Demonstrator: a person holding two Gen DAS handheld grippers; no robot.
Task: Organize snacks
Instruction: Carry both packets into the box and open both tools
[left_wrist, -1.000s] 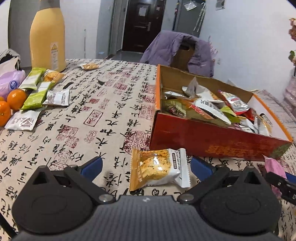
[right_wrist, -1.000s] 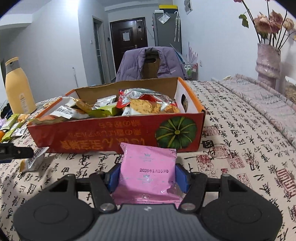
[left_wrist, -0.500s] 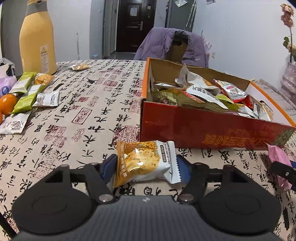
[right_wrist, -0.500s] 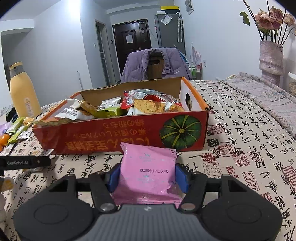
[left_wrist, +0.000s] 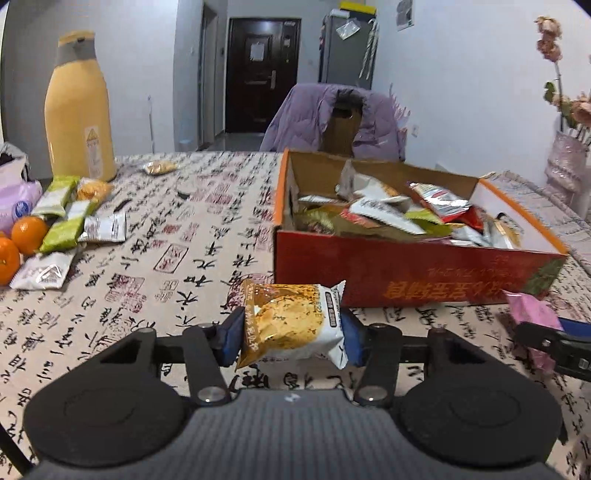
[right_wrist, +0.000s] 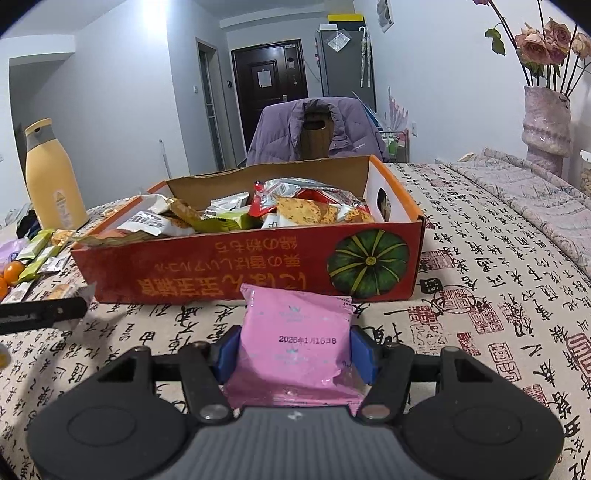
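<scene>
My left gripper (left_wrist: 291, 338) is shut on a yellow-and-white cracker packet (left_wrist: 291, 325), held above the tablecloth in front of the red snack box (left_wrist: 406, 275). My right gripper (right_wrist: 295, 350) is shut on a pink snack packet (right_wrist: 295, 343), held just before the box's front wall (right_wrist: 240, 273). The box is full of mixed snack packets (right_wrist: 295, 212). The pink packet (left_wrist: 530, 314) and right gripper also show at the right edge of the left wrist view.
Loose snack bars (left_wrist: 64, 221), packets (left_wrist: 42, 271) and oranges (left_wrist: 27, 229) lie at the left of the table by a tall yellow bottle (left_wrist: 79, 107). One small packet (left_wrist: 160, 167) lies farther back. A chair with a purple jacket (left_wrist: 332, 122) stands behind. A flower vase (right_wrist: 546, 129) stands at right.
My left gripper closed on the cracker packet and lifted it off the cloth. My right gripper, still holding the pink packet, rose a little.
</scene>
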